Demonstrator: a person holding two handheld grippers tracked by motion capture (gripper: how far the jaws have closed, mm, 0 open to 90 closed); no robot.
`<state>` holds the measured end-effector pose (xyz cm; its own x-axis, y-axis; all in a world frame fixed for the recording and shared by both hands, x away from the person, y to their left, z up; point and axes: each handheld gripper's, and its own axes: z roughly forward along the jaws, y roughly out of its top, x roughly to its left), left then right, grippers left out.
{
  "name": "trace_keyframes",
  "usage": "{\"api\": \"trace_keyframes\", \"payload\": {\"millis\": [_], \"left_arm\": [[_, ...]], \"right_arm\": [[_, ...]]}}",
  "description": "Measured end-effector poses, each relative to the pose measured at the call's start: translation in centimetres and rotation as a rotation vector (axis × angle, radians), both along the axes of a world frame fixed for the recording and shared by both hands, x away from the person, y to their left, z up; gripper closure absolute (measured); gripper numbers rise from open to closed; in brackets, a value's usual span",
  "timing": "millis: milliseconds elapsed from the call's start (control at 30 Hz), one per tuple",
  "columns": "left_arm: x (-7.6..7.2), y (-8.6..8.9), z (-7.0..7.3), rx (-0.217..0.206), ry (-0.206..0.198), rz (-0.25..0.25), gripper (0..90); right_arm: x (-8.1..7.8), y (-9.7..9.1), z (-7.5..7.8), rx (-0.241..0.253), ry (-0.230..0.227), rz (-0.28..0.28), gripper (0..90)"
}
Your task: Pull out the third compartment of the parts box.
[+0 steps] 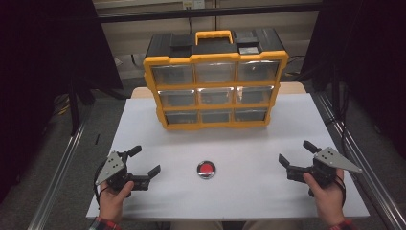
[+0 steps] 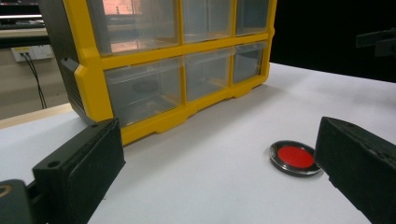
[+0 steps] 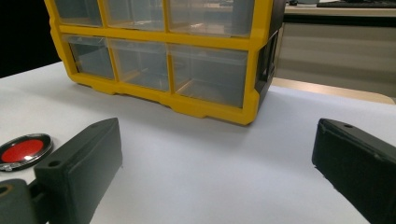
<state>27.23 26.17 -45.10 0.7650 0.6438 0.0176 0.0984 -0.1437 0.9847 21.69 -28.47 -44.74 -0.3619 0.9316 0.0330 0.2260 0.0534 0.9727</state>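
Two grippers wait at the near edge of the white table (image 1: 143, 124), one to each side of a small round red disc with a shiny metal rim (image 1: 206, 169), which serves as the landmark. The left gripper (image 1: 144, 161) sits to the left of the disc and the right gripper (image 1: 297, 152) well to its right, each with its jaws spread wide and holding nothing. The disc lies flat on the table, apart from both; in the left gripper view it shows just beside the right-hand jaw, a little ahead of it, not between the two. Beyond the disc, at the far side of the table, stands a yellow and black parts organiser (image 1: 215, 79) with nine clear drawers, all pushed in. The work looks to be at its start, the reach for the disc not yet made. The next move likely calls for the nearer left gripper to swing right, straddle the rim and close low, since so thin a disc offers little edge.
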Motion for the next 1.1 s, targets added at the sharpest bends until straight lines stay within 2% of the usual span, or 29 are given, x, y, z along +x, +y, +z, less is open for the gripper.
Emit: {"api": "trace_keyframes", "payload": {"millis": [33,100,233,267,400,667,700,1100], "left_arm": [[0.0,-0.2,-0.1,-0.024,0.008,0.003,1.8],[0.0,-0.1,0.0,-0.013,0.005,0.004,1.8],[-0.1,-0.1,-0.1,-0.020,0.013,0.010,1.8],[-0.1,0.0,0.0,-0.008,0.011,0.007,1.7],[-0.1,-0.1,-0.1,-0.023,0.015,0.010,1.8],[0.0,-0.1,-0.1,-0.011,0.006,0.002,1.8],[0.0,0.0,0.0,0.003,0.004,0.000,1.8],[0.0,0.0,-0.1,0.000,0.007,0.003,1.8]], "right_arm": [[0.0,0.0,0.1,-0.004,0.002,0.001,1.1],[0.2,0.0,0.3,0.000,0.002,0.002,1.1],[0.6,0.1,0.8,0.004,0.008,-0.009,1.3],[0.8,0.1,0.9,0.004,0.009,-0.006,1.6],[1.1,0.4,1.4,-0.001,0.010,-0.004,1.6],[1.8,0.7,2.2,-0.002,0.014,-0.005,1.7],[2.0,0.7,2.4,-0.002,0.014,-0.004,1.7],[3.2,1.1,4.2,-0.002,0.009,-0.012,1.7]]}}
